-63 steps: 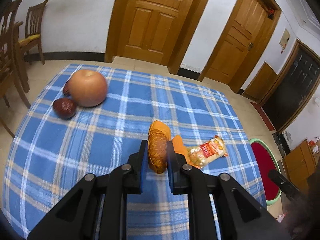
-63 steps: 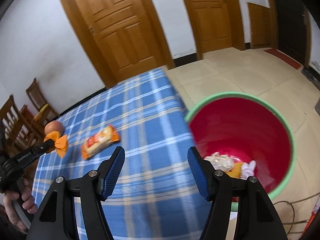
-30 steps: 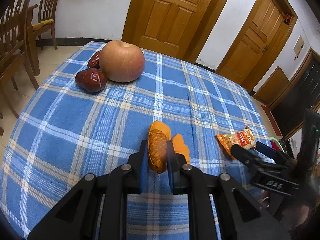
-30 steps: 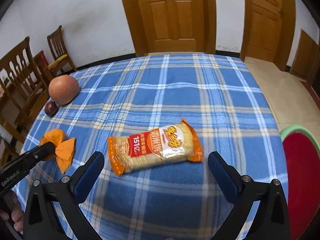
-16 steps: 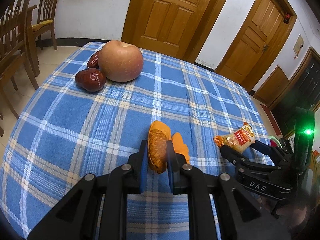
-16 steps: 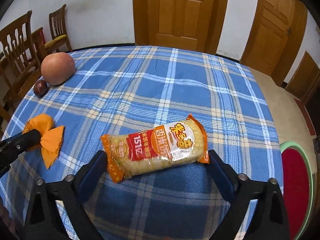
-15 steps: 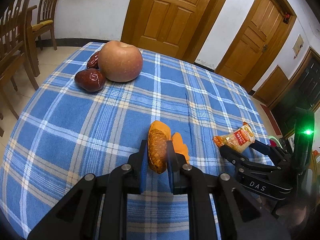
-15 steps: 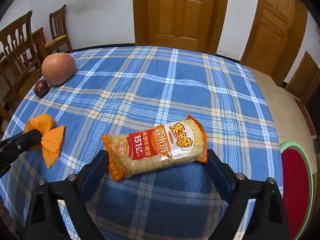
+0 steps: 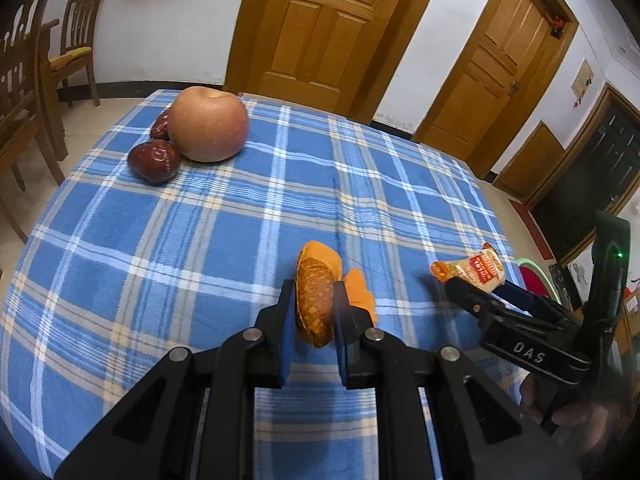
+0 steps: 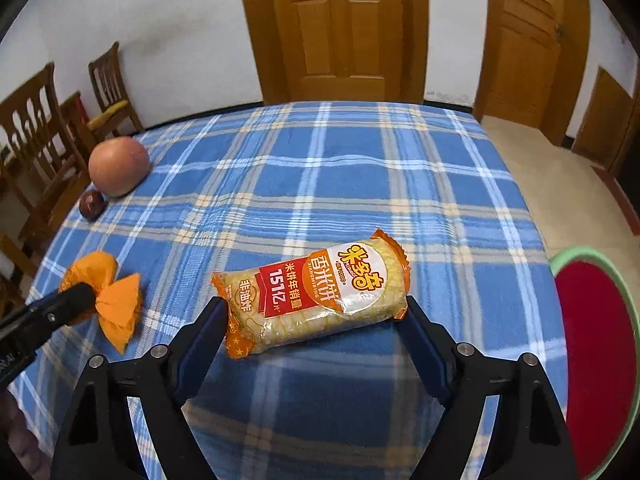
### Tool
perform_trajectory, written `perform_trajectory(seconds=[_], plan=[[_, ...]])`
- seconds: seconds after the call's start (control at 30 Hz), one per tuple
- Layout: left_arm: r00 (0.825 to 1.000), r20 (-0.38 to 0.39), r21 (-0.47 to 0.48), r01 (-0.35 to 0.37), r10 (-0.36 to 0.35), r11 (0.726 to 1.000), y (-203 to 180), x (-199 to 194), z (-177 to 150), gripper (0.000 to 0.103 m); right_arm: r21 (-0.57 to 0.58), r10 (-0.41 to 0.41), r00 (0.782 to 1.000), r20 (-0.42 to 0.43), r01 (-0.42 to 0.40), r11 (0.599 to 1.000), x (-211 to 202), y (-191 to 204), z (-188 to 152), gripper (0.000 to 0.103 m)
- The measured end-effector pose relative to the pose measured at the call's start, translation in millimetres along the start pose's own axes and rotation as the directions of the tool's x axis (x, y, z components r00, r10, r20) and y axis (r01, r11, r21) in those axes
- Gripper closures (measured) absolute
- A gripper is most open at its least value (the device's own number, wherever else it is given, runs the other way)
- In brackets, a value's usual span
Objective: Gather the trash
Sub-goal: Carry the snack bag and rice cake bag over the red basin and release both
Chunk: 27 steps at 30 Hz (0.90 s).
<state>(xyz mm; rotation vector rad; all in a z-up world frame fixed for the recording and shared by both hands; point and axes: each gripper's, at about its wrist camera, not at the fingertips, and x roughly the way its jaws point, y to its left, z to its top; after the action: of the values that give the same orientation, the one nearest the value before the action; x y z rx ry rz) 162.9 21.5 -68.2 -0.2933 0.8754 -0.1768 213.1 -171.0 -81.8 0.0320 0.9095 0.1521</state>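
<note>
Meanwhile left claw [image 9: 314, 312] pinches orange wrapper [image 9: 320, 280]; right claw [image 10: 316, 320] is closing around snack packet [image 10: 316, 292] near tablecloth's edge [image 10: 536, 240].

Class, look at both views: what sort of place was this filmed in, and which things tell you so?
Most likely a room in a home, perhaps a dining room: a table under a blue plaid tablecloth, wooden chairs by the wall, panelled wooden doors, and an apple on the table.
</note>
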Motion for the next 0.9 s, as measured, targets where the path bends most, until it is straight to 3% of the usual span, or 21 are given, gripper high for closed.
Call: perform_trajectory(seconds=[0.43,0.9], plan=[[0.996,-0.012,0.064,0.092,-0.092,0.994,-50,-9,-5,0.087,0.172,-0.023,0.998,0.063,0.012,0.985,-59,-67,-31,0.018],[0.983,-0.065,0.157,0.177,-0.169,0.972,-121,0,-13,0.087,0.374,-0.152,0.986,0.066,0.117,0.920,-102,-166,-80,0.018]])
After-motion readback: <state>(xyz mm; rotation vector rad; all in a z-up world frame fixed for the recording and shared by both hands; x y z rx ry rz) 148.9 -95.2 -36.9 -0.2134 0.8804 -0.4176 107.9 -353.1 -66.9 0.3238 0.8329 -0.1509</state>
